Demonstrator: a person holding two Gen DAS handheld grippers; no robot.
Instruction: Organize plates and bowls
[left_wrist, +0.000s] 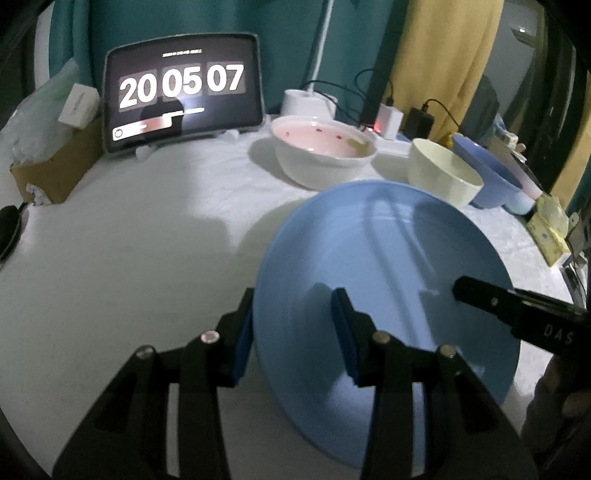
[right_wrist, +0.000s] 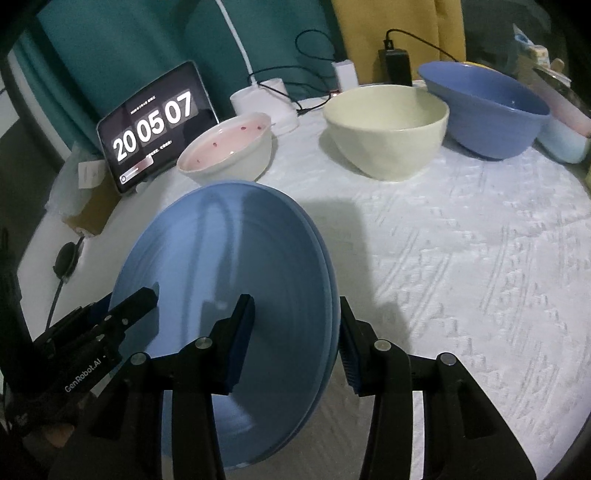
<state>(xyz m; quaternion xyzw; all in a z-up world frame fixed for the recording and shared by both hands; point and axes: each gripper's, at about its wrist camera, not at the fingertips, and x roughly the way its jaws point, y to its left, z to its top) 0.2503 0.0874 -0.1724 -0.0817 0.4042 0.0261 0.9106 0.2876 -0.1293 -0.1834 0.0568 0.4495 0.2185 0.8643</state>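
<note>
A light blue plate (left_wrist: 384, 266) lies near the table's front, also seen in the right wrist view (right_wrist: 221, 266), where a second rim shows under it. My left gripper (left_wrist: 293, 334) is open, its fingers straddling the plate's left rim. My right gripper (right_wrist: 297, 343) is open, straddling the plate's right rim; one of its fingers (left_wrist: 480, 295) reaches over the plate. Behind stand a white bowl with a pink inside (left_wrist: 321, 151) (right_wrist: 229, 151), a cream bowl (left_wrist: 443, 175) (right_wrist: 388, 129) and a blue bowl (left_wrist: 491, 177) (right_wrist: 487, 110).
A tablet clock (left_wrist: 183, 92) stands at the back left beside a cardboard box (left_wrist: 55, 166). Chargers and cables (right_wrist: 395, 62) lie at the back. A pale cup (right_wrist: 565, 140) stands right of the blue bowl. The table has a white textured cloth (right_wrist: 461, 258).
</note>
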